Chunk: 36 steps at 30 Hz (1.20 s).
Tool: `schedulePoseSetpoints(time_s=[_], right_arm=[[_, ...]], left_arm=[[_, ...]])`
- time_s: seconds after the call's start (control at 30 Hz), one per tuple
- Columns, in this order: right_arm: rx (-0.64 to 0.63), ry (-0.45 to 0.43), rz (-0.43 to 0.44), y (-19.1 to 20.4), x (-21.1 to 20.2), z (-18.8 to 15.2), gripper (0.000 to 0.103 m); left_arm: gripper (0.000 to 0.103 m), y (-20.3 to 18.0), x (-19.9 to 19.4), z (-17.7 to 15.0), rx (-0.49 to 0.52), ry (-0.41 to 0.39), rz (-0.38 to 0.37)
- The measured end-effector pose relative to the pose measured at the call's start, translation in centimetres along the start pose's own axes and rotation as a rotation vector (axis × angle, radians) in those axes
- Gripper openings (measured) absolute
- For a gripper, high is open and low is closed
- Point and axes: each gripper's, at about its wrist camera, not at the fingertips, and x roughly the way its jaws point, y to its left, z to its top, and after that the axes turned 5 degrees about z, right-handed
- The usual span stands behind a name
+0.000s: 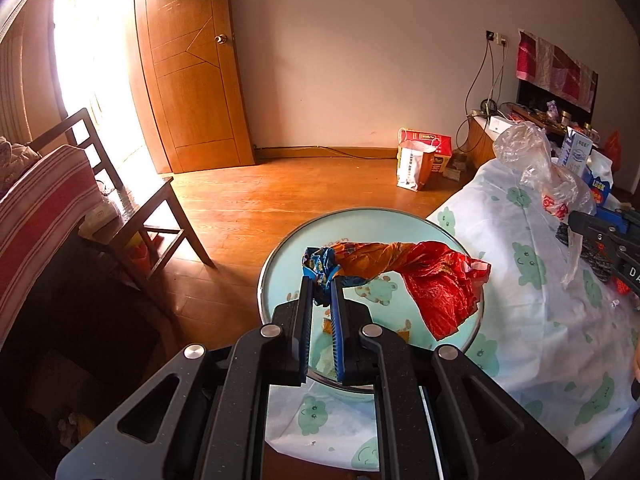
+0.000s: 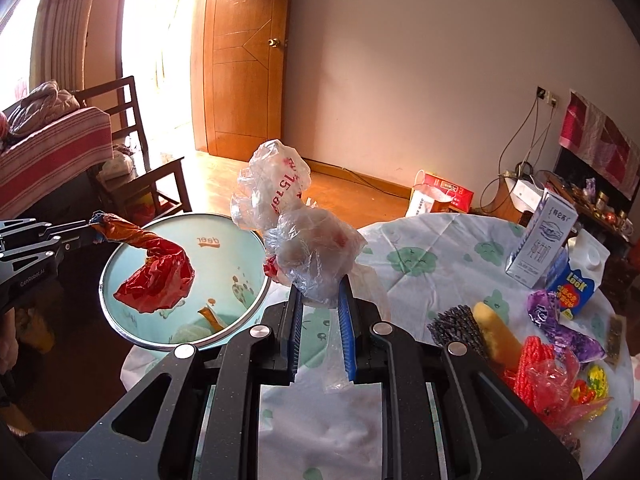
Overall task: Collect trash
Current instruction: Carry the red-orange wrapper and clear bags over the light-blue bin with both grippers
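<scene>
Bins [image 2: 120, 256]: 1
Cartons [image 2: 540, 240]: 2, far right on the table
Plastic bags held: 2, one red [image 2: 160, 284], one clear [image 2: 304, 248]
Chairs [image 1: 132, 208]: 1
Doors [image 1: 192, 72]: 1

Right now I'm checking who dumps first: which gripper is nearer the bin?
Left. The left gripper holds the red wrapper directly above the bin; the right gripper, with the clear bag, sits beside it over the table.
</scene>
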Motion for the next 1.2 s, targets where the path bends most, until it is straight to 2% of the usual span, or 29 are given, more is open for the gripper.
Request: schedulePoseSetpoints(time_s=[0.5,1.2], right_arm=[[-0.055,0.038,0.035,2.4,2.9,1.0,0.018],[-0.097,0.081,0.064,4.0,5.3,1.6,0.018]], left_arm=[[0.008,2.2,0.9,-0.1,-0.026,0.014,0.062],[0.008,3.5,1.5,-0.2,-0.049,0.028,0.104]])
